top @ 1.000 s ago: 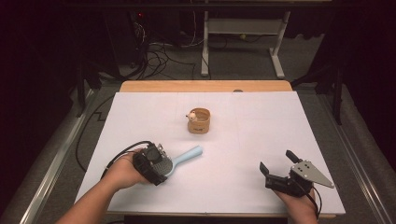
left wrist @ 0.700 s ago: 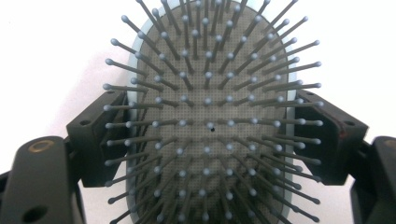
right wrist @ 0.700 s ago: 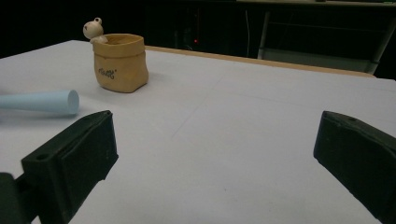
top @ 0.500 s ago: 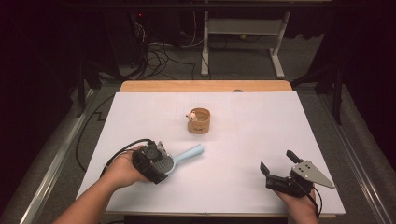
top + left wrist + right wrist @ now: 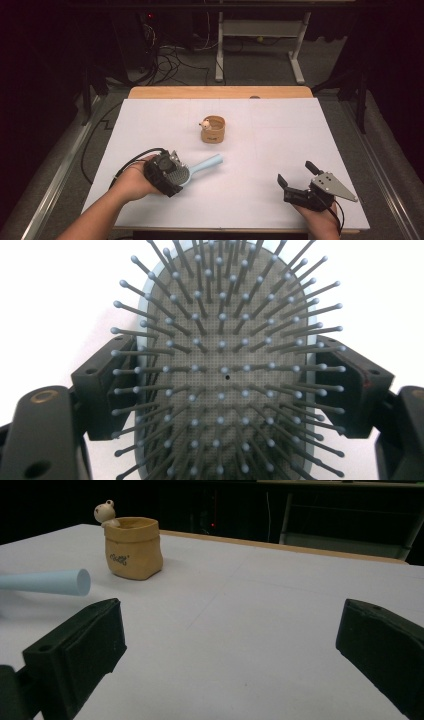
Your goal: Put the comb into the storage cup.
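White paper covers the table (image 5: 280, 150) under my two grippers, with dark floor and cable clutter beyond its far edge. What I am working with is the pale blue hairbrush (image 5: 200, 167), which sits at the near left of the sheet: its bristled head is inside my left gripper (image 5: 176, 176) and its handle runs away from that hand, up and to the right, toward the small tan pot (image 5: 213, 131) near the table's middle. That long axis is what I judge the next move turns on, since the handle's free end already points roughly at the pot yet stops well short of it. In the left gripper view the brush head (image 5: 225, 375) faces the camera bristles-first, and the two black jaws press on its left and right rims, so the left gripper is clamped across the head's width, not along the handle. My right gripper (image 5: 299, 179) rests at the near right, well apart from the brush, jaws spread wide with nothing between them. From its own view the handle's round end (image 5: 80, 582) shows at the left, with the pot (image 5: 134, 547) just past it and a little frog figure (image 5: 105, 512) peeking over the pot's rim. The left hand is plainly the nearer one.
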Tool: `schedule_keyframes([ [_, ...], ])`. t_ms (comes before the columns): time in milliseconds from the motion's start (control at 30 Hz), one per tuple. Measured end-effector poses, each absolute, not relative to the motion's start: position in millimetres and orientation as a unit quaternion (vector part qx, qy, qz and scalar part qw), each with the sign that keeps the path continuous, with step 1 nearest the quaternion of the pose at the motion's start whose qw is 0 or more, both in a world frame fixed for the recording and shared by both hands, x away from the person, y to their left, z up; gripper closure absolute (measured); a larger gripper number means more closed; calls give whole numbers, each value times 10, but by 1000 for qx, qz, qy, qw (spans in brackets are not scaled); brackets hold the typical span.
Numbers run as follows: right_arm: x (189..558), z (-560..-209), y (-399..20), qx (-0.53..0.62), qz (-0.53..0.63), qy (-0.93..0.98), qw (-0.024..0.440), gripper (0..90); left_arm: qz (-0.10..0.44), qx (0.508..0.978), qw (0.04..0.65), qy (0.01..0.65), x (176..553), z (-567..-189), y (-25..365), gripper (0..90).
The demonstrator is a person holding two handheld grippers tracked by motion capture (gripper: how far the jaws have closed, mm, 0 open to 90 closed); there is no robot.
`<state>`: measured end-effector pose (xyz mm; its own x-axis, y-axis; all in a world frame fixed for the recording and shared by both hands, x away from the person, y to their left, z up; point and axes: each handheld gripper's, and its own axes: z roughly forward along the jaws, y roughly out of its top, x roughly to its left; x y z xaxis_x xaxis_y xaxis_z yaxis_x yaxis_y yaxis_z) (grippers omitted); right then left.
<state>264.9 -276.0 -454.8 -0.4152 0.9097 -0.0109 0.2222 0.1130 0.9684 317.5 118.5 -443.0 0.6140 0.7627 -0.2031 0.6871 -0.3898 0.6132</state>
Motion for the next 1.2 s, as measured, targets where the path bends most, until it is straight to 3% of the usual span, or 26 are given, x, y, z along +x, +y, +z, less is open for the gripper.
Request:
schedule_keyframes([
  [500,2774,-4537,-2575,399,493,695,340,1,55,832,352,426,3168,-4383,1097,206],
  [1200,3265,-4511,-2087,353,455,736,355,1,53,829,361,423,3169,-4334,973,206],
])
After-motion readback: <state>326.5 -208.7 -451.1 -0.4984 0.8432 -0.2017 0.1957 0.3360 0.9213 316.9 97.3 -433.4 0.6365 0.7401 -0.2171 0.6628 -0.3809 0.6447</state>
